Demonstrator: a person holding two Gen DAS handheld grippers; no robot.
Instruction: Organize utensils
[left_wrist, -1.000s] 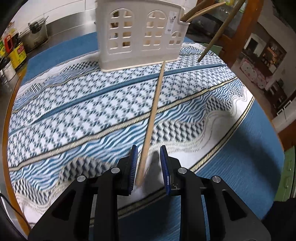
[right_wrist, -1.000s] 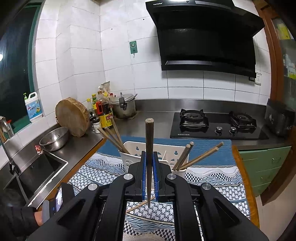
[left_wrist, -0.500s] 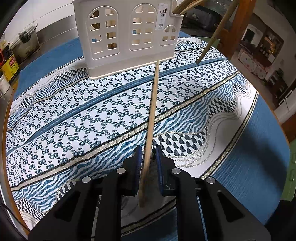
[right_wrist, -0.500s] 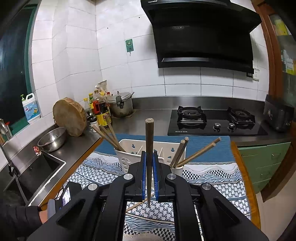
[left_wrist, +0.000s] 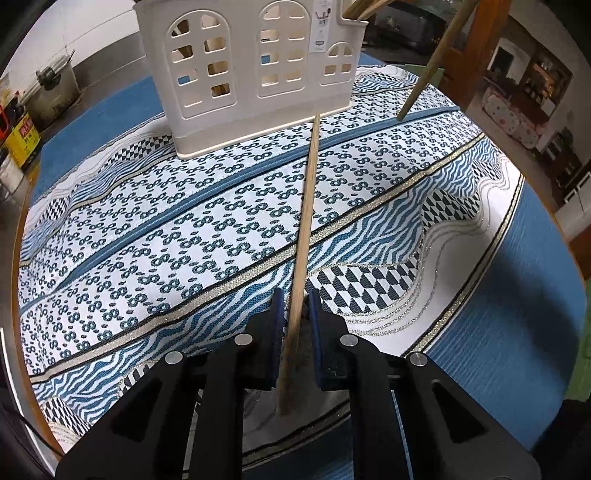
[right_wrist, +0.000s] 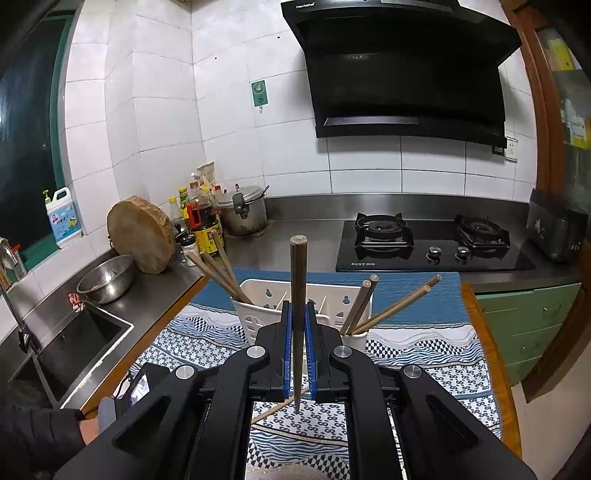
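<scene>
Left gripper (left_wrist: 294, 317): jaws just closing, now narrow around the thick end of a chopstick (left_wrist: 305, 225) lying on the cloth (left_wrist: 147, 236), its thin tip at the caddy (left_wrist: 240, 70); contact with both pads not certain. Right gripper (right_wrist: 298, 332): clamped on a dark chopstick (right_wrist: 297, 280), upright, above the caddy. Risks: the lying stick rolls or pivots out on lift; the thin tip catches the caddy's base. Writing: "BEST" on the hob (right_wrist: 432, 247); hood (right_wrist: 399, 66) badge and caddy sticker illegible.

The black glass gas hob (right_wrist: 432, 245) bears white lettering that appears to read "BEST". The black range hood's (right_wrist: 402, 70) brand mark is too small to read.
</scene>
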